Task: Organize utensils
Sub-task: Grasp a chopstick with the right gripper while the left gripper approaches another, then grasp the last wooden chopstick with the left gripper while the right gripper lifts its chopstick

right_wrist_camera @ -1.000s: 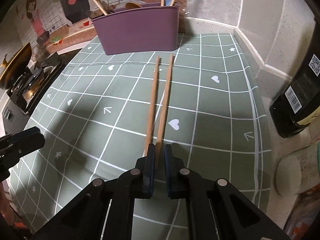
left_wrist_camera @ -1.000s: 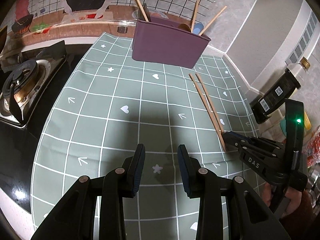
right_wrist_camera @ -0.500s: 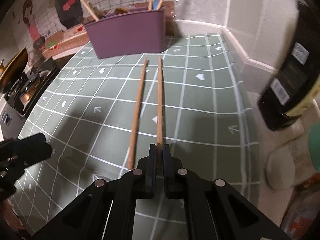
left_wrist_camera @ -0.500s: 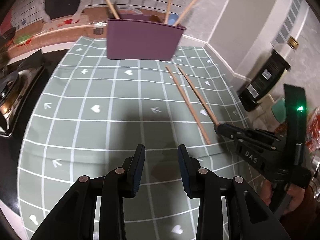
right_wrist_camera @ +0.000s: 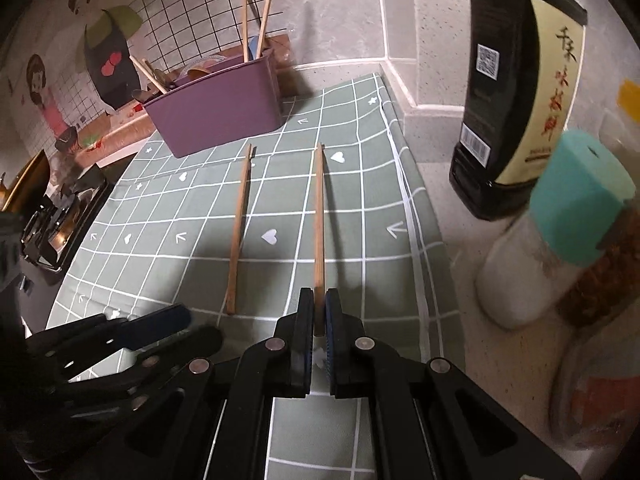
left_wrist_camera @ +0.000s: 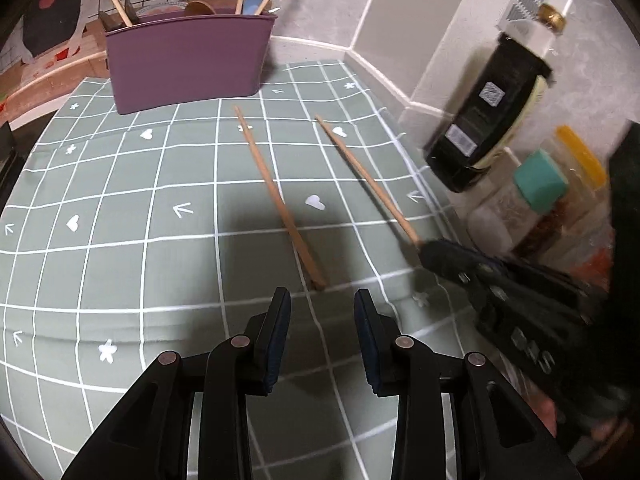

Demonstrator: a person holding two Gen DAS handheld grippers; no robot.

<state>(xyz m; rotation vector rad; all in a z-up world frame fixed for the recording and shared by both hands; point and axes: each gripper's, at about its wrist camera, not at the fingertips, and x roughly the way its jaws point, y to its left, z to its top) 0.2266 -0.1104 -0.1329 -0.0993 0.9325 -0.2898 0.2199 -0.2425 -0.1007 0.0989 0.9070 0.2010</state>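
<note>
Partway through, by the look of it. Several wooden sticks and a blue spoon-like piece already upright in the purple holder at the far end of the green checked mat. Two chopsticks left outside it. Right hand-held gripper clamped on the near end of the right chopstick, far tip pointing toward the holder and apparently lifted a little, judging by the shadow beside it, though not certain. Left chopstick flat on the mat, apart from its mate, near end just ahead of the left hand-held gripper. Left fingers spread apart, nothing between them, hovering low over the mat.

Still to do, as a judgement: carry the held stick to the holder and drop it in, then collect the one lying loose.

Hard to make out: inside of the holder hidden by its front wall, so no telling how it is divided or how full. In the left view, right hand-held gripper smeared by blur and its grip point barely legible. Dark bottle, teal-capped shaker and other jars crowded at the bench edge on the right, soft and partly cut off. Stove at the far left mostly in darkness.
</note>
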